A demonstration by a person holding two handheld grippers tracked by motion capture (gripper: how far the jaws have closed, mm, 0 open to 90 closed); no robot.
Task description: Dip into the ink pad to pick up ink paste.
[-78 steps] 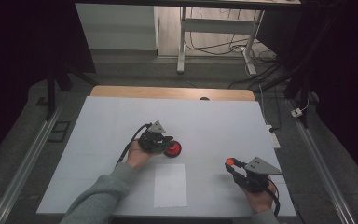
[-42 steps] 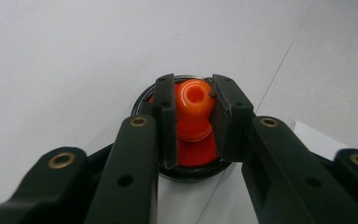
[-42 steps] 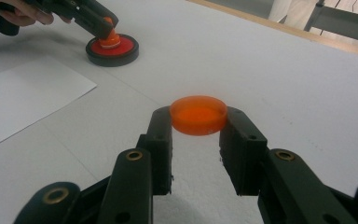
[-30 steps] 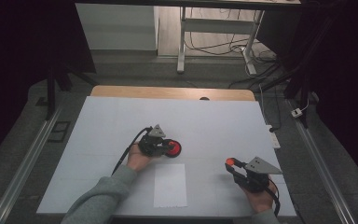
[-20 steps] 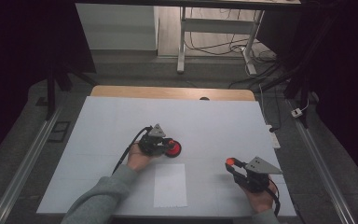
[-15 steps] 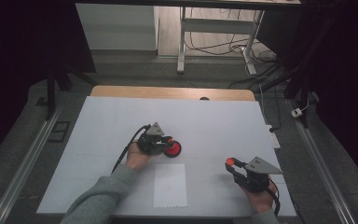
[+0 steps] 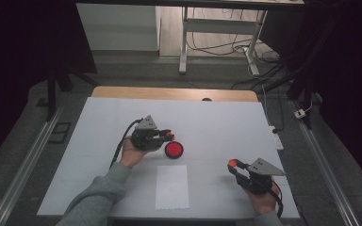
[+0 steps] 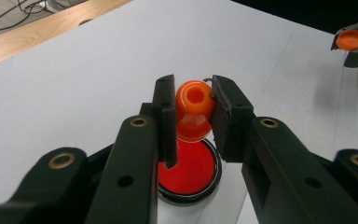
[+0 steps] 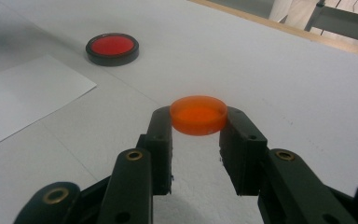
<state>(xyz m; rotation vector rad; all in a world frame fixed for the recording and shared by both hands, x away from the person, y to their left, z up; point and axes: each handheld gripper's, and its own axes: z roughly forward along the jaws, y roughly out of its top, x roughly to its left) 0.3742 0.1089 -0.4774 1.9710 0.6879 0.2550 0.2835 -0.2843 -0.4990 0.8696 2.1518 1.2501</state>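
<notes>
A white table (image 7: 217, 122) carries a sheet of paper (image 7: 172, 187) near the person's edge. Just beyond the paper sits a round black pad with a red middle (image 7: 174, 149). The left gripper (image 7: 164, 136) hangs above the pad, its 2 jaws clamped on an orange stamp (image 8: 194, 109) whose flat end points down at the red middle, clear of it. The right gripper (image 7: 233, 165) rests low over the table, well to the right of the paper, its jaws pinching a flat orange cap (image 9: 198, 114) by the rim.
</notes>
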